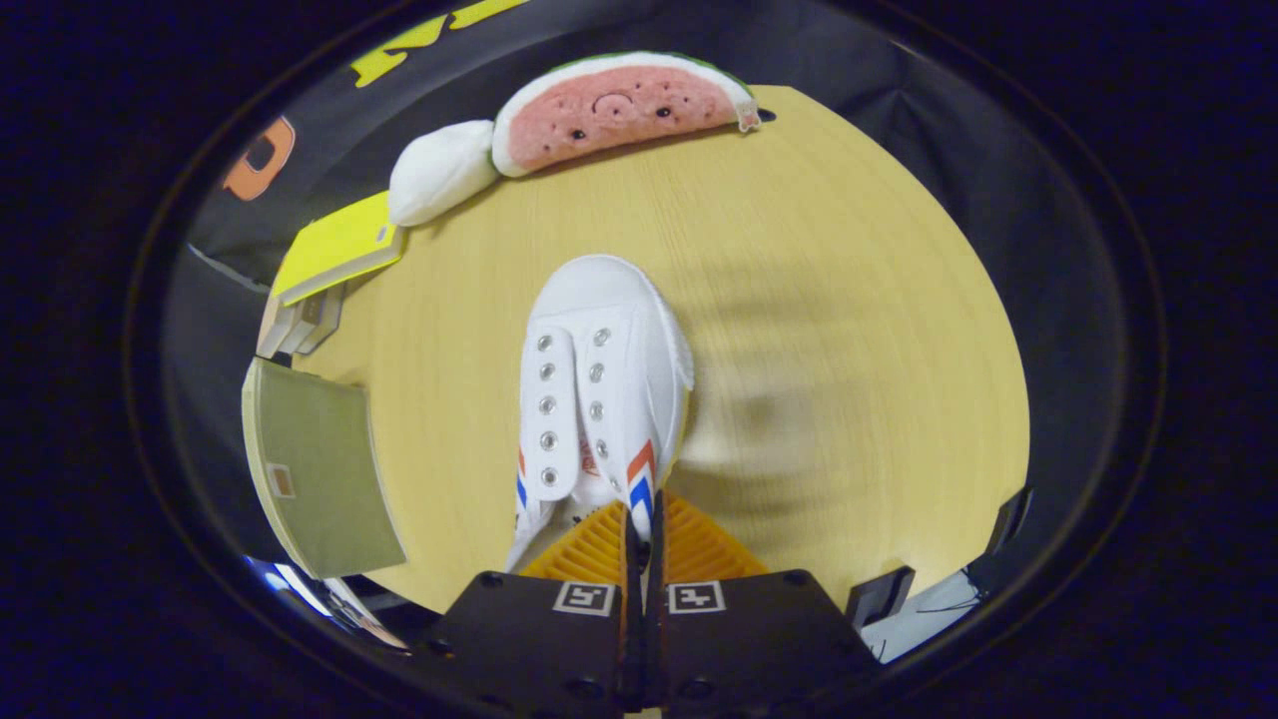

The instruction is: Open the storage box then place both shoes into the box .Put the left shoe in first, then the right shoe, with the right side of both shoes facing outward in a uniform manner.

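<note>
A: Shoe (599, 389) — where is it from the gripper (640, 534)?
B: Pinched. The fingers are pressed nearly together on the collar's side wall, heel end nearest them.
A: And its long axis?
B: Straight out along the fingers, toe pointing away over the table (849, 330), towards the watermelon plush (619, 110).
A: The box?
B: I can't pick one out. Books (319, 469) lie to the left of the shoe.
</note>
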Demonstrator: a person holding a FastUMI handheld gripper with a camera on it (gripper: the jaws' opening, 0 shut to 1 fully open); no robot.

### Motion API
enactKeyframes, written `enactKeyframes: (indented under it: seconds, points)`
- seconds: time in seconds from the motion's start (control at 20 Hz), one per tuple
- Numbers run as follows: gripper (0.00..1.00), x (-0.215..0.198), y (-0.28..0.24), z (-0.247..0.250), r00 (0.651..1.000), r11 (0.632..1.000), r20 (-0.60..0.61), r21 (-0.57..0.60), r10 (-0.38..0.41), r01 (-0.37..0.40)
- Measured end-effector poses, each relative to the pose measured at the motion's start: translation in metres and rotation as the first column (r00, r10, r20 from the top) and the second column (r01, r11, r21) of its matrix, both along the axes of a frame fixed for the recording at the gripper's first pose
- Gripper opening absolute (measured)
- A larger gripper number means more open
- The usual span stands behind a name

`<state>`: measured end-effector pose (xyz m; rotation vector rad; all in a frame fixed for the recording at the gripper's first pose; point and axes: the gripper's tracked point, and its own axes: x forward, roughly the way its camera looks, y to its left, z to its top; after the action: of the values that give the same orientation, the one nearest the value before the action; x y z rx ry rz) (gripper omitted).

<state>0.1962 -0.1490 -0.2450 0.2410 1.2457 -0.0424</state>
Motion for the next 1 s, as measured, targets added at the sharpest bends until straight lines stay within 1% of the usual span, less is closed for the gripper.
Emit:
enactKeyframes:
  seconds: [0.15,0.3,0.45,0.8,1.0]
  points:
    - [0.06,-0.018,0.014,0.035,0.998,1.0,0.069,-0.011,-0.015,0.016]
    - [0.06,-0.038,0.035,0.056,0.993,0.999,0.121,-0.031,-0.01,0.014]
    - [0.06,-0.054,0.069,0.068,0.991,0.999,0.131,-0.039,-0.014,0.02]
    - [0.06,-0.082,0.174,0.105,0.984,0.997,0.163,-0.016,0.076,-0.074]
    - [0.06,-0.087,0.244,0.13,0.964,0.988,0.218,-0.009,0.154,-0.156]
